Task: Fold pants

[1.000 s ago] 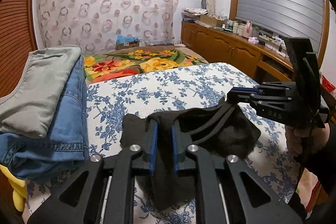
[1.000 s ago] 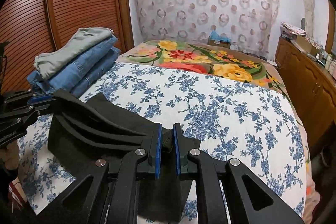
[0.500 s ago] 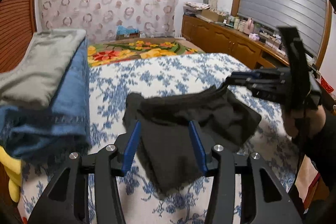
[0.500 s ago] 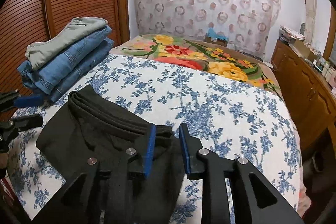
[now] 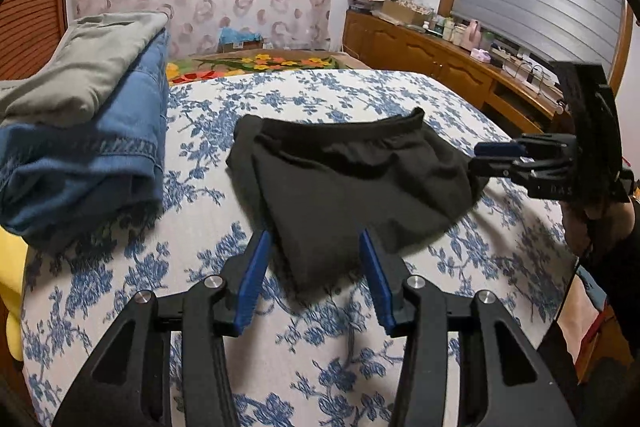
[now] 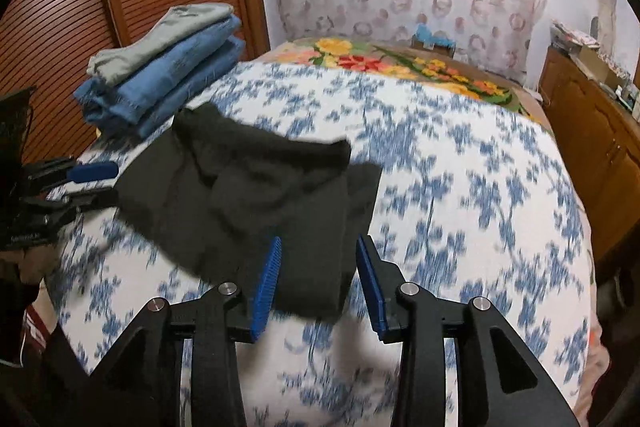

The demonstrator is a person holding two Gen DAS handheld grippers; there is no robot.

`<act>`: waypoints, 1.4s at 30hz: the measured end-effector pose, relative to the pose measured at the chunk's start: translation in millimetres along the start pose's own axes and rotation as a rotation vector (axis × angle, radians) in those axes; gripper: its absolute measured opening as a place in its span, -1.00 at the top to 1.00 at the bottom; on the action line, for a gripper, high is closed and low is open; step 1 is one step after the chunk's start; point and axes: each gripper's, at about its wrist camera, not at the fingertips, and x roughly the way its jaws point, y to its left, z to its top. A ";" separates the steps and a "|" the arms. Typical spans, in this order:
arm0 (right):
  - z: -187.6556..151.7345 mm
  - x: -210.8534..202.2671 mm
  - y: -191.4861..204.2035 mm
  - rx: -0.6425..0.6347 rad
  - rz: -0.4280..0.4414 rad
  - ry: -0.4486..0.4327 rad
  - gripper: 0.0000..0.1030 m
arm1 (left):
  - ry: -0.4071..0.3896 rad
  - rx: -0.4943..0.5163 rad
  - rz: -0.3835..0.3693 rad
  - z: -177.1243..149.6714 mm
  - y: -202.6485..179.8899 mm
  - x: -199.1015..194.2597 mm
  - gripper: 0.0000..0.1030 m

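Both the left gripper [image 5: 316,275] and right gripper [image 6: 318,281] have just been opening, fingers spread off the folded black pants [image 5: 344,179] lying on the bed [image 5: 360,91] just ahead; next, probably stacking them.

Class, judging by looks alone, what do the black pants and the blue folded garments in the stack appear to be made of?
Black pants: soft matte knit, probably jersey or fleece; it drapes limply with a gathered waistband. Blue folded garments: denim, shown by faded surface and stitched seams.

Pants [image 5: 352,183] on bedspread [image 5: 304,99]; folded stack [image 5: 84,115] left.
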 end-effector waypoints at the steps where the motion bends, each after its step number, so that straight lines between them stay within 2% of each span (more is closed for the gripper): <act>1: -2.1 -1.3 -1.3 0.009 0.003 0.004 0.22 | 0.003 0.002 -0.005 -1.5 -1.2 0.4 0.12; 3: -6.8 -3.1 -3.7 0.024 0.022 0.010 0.22 | 0.019 0.009 -0.017 -4.6 -3.7 2.7 0.24; 7: -10.9 -2.7 -7.3 0.045 0.043 0.018 0.22 | 0.043 0.021 0.003 -8.9 -4.9 9.0 0.31; 14: -11.7 2.7 -7.0 0.020 0.018 0.035 0.22 | 0.082 -0.002 0.030 -9.4 1.8 19.2 0.34; 20: -9.5 12.6 -3.5 -0.002 0.006 0.054 0.22 | 0.086 0.003 0.044 -8.7 0.3 20.9 0.35; 21: -9.0 14.3 -3.7 -0.002 0.006 0.053 0.23 | 0.084 0.005 0.041 -8.8 -0.3 20.6 0.43; 22: -9.2 15.1 -3.9 0.000 0.007 0.050 0.27 | 0.082 0.007 0.034 -9.0 -0.7 20.3 0.55; 23: -9.5 15.6 -4.4 0.003 0.012 0.048 0.47 | 0.079 0.010 0.033 -9.4 -1.0 19.8 0.57; 25: -10.3 14.8 -3.1 -0.001 0.037 0.043 0.59 | 0.076 0.011 0.031 -9.4 -0.5 19.3 0.72; 29: -11.3 10.6 3.8 -0.036 0.013 0.037 0.80 | 0.048 0.005 0.017 -9.2 -0.5 12.0 0.79; 42: -35.9 -34.5 13.8 -0.027 0.065 0.015 0.83 | 0.025 0.019 -0.044 -27.3 -14.1 -33.7 0.80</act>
